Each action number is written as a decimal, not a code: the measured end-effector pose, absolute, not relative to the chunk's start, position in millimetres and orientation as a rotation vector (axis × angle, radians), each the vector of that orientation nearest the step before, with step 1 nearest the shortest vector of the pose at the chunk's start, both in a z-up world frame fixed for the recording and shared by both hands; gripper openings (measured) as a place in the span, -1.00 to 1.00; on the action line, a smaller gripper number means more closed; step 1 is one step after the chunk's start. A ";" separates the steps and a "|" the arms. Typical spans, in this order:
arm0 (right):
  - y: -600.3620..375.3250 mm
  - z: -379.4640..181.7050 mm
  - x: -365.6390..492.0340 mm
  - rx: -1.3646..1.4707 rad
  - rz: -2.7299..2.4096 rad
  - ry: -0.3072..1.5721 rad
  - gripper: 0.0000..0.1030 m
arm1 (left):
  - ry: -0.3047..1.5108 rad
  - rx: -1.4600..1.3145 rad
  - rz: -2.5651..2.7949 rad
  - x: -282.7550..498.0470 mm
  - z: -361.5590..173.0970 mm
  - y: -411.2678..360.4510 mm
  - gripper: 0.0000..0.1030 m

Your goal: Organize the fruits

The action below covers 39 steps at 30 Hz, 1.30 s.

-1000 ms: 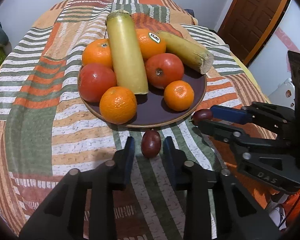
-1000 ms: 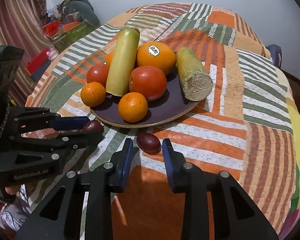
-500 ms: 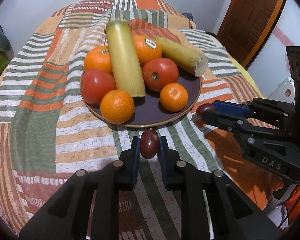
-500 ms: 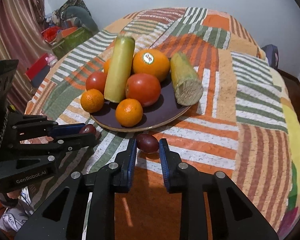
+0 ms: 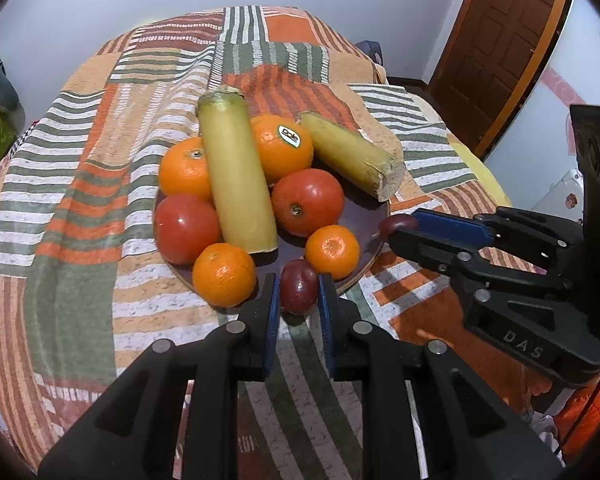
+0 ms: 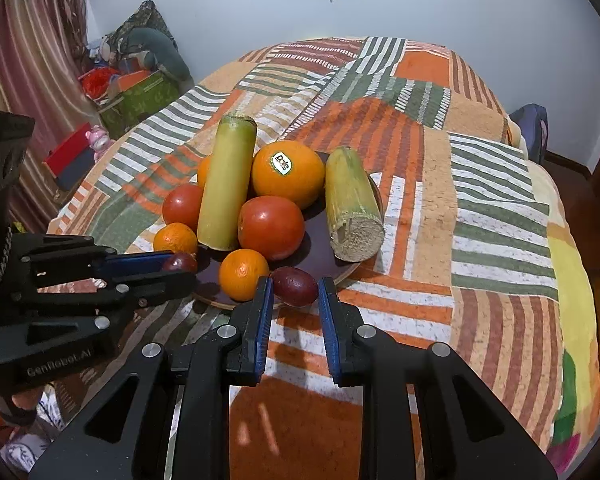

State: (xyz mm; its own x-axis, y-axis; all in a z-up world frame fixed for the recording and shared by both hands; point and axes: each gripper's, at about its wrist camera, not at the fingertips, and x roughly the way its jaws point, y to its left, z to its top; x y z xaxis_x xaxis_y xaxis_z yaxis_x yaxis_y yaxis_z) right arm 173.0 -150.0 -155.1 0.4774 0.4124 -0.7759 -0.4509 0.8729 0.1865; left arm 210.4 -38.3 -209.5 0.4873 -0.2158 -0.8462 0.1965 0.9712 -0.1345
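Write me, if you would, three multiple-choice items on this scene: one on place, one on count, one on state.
1. Where is the stickered orange? A. on the cloth B. between the two cane pieces C. in a gripper
2. How many red tomatoes sit on the plate? A. two B. four C. none
3. The left gripper is: A. open and empty B. shut on an orange C. shut on a dark red fruit
B, cane flanks it on both sides; A, one lies each side of the long cane; C, its pads pinch the fruit.
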 end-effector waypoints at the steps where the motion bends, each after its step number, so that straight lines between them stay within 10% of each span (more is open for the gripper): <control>1: -148.6 -156.7 174.3 -0.046 0.530 0.939 -0.59 | 1.036 -0.017 -0.250 211.9 -210.7 -39.3 -0.64; 22: -148.4 -152.9 177.0 -0.049 0.527 0.955 -0.56 | 1.034 -0.018 -0.233 206.2 -209.4 -34.3 -0.59; 39: -166.6 -28.5 119.7 0.003 0.507 0.600 -0.50 | 0.570 -0.035 -0.099 130.5 -61.1 -15.4 -0.59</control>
